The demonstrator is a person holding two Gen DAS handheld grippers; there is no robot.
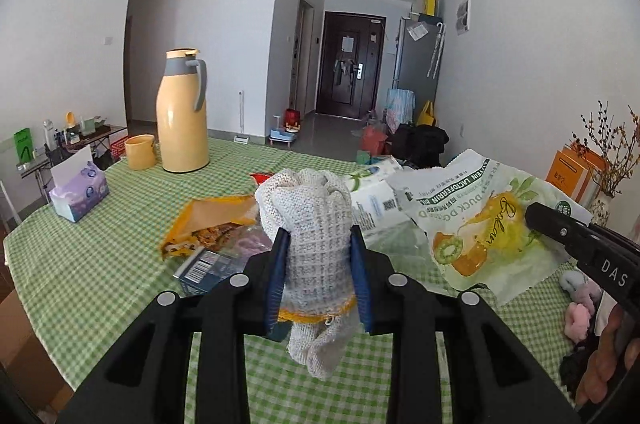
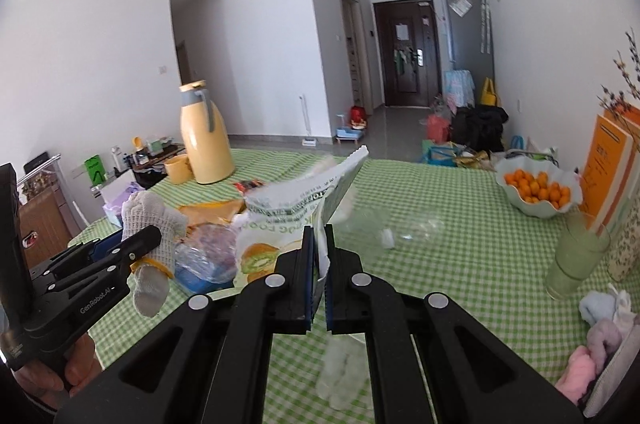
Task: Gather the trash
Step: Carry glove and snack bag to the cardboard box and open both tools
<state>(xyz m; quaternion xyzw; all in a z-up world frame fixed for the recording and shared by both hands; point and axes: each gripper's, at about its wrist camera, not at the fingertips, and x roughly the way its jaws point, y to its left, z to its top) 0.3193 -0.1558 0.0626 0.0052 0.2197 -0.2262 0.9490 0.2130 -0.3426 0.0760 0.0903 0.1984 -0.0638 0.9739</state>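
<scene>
While left gripper (image 1: pixel 320 276) clamps the knit glove (image 1: pixel 308 224) upright, right gripper (image 2: pixel 319 280) pinches the pet-food bag (image 2: pixel 280 224); remaining wrappers (image 1: pixel 212 224) lie ahead-left, nearer the left.

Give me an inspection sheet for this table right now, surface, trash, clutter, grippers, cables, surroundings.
Surface: green checked tablecloth, crowded.
Job's things: knit glove and printed pouch lifted; yellow wrapper still lying.
Clutter: yellow flask, tissue box, fruit bowl, glass.
Grippers: left gripper clamps the glove; right gripper pinches the pouch.
Cables: nothing seen.
Surroundings: hallway, dark door, bags on the floor.
</scene>
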